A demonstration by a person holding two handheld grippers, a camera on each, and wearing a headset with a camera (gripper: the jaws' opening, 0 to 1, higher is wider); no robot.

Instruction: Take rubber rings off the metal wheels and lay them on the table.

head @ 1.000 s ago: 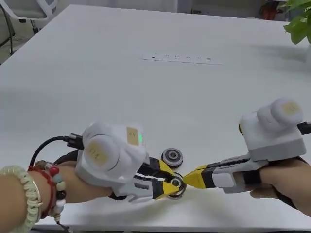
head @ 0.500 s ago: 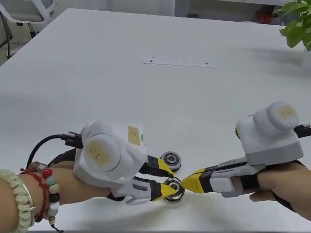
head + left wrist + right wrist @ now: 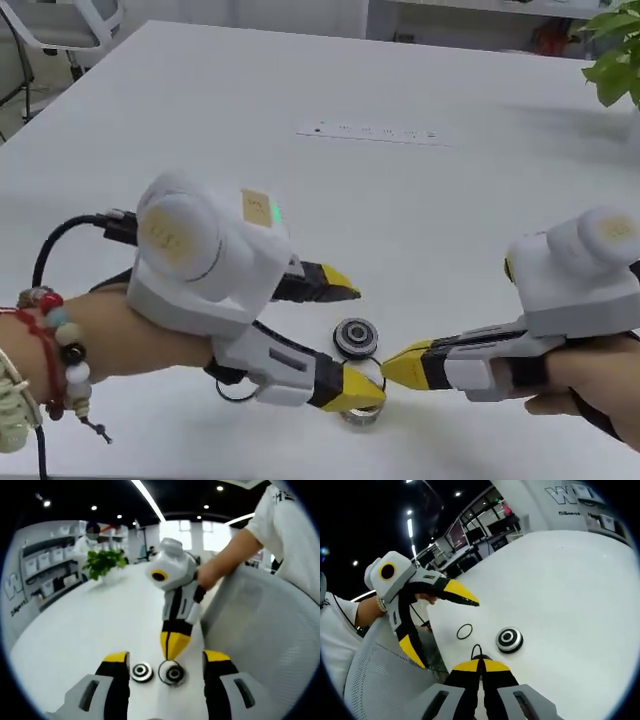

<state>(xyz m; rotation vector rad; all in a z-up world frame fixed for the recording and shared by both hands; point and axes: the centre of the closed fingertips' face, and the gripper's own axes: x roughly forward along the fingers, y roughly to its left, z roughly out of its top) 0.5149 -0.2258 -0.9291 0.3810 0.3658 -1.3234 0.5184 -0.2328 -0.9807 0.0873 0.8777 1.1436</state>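
Rubber ring, thin and black (image 3: 476, 646), sits pinched in the closed yellow tips of the right gripper (image 3: 481, 661), right above a small round metal wheel (image 3: 174, 674) on the white table (image 3: 300, 200). The left gripper (image 3: 166, 656) hangs wide open, holding nothing. A second wheel (image 3: 141, 672) stands beside the first, and a loose ring (image 3: 464, 631) lies flat nearby.

Large "W" on the wall (image 3: 14, 587), smaller lettering beneath illegible

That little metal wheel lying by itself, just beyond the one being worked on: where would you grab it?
By its outer rim, from straight above, I'd say. The wheel lies flat on the table, so its round edge gives two opposite sides to pinch; the flat top face offers nothing to close on.
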